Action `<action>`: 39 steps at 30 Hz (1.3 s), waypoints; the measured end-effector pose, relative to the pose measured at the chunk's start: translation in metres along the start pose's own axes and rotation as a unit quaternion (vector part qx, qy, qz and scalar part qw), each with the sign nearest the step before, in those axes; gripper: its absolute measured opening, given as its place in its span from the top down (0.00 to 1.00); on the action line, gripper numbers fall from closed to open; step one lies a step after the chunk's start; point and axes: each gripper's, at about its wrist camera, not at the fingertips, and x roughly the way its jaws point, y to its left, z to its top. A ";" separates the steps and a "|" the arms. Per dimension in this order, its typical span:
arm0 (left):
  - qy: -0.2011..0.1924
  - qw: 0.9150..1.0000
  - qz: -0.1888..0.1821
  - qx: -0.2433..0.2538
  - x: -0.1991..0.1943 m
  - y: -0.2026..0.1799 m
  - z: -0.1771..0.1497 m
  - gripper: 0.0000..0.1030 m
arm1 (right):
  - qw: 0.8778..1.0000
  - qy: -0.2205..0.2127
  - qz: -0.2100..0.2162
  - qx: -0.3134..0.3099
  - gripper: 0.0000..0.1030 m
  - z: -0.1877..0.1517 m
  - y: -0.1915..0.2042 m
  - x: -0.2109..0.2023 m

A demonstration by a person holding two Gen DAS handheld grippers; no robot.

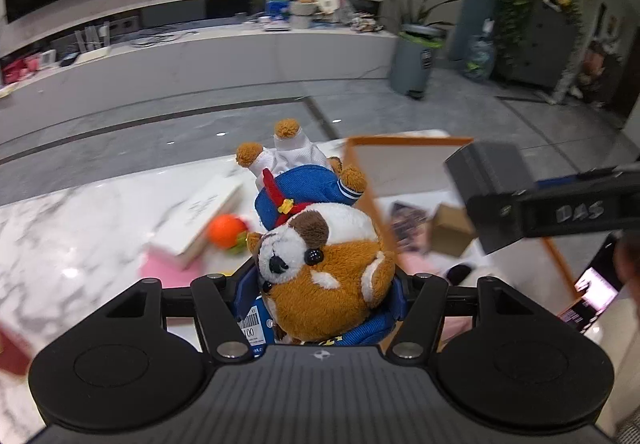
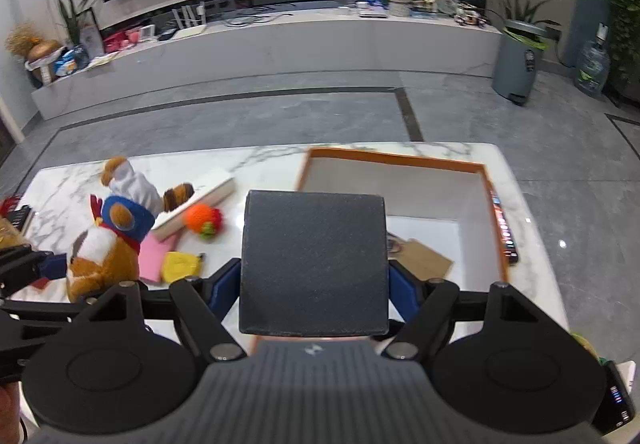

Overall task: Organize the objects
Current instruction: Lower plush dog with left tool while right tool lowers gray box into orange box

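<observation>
Plush brown-and-white fur fills the jaws of the left gripper (image 1: 320, 296): a stuffed dog (image 1: 320, 256) in a blue ribbed jacket with a red scarf and white trousers hangs upside down, its head pinched between the blue pads and its tan feet pointing away, a barcode tag dangling by its cheek. It is lifted clear of the white marble table (image 1: 80, 228), whose glossy top is veined in grey. To its right, the right gripper (image 2: 314, 284) is clamped on a dark grey box (image 2: 314, 264), square-edged with a fine grainy matte surface, held up over the near edge of an open rectangular carton (image 2: 400, 180) with orange rims and smooth white inner walls. On the floor of that carton lie a flat brown cardboard piece (image 2: 424, 260) and some printed paper. Left on the marble are a slim white book-like slab (image 2: 200, 200) lying at an angle, a round knitted orange toy (image 2: 202, 218) with a green tuft just beside it, a flat pink sheet (image 2: 158, 256) and a soft yellow pouch-like item (image 2: 180, 266) touching the pink. Along the carton's right outer side rests a dark phone (image 2: 504, 228) with a lit screen.
</observation>
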 end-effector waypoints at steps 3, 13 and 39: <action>0.002 1.000 -0.025 0.013 0.013 -0.016 0.010 0.30 | 1.000 0.002 -0.013 0.018 0.26 0.004 -0.021 0.008; 0.016 0.996 -0.070 0.044 0.065 -0.055 0.032 0.30 | 0.996 0.025 -0.048 0.065 0.26 0.003 -0.070 0.045; 0.053 0.994 -0.031 0.088 0.142 -0.087 0.024 0.30 | 0.989 0.099 -0.109 -0.015 0.25 -0.030 -0.066 0.137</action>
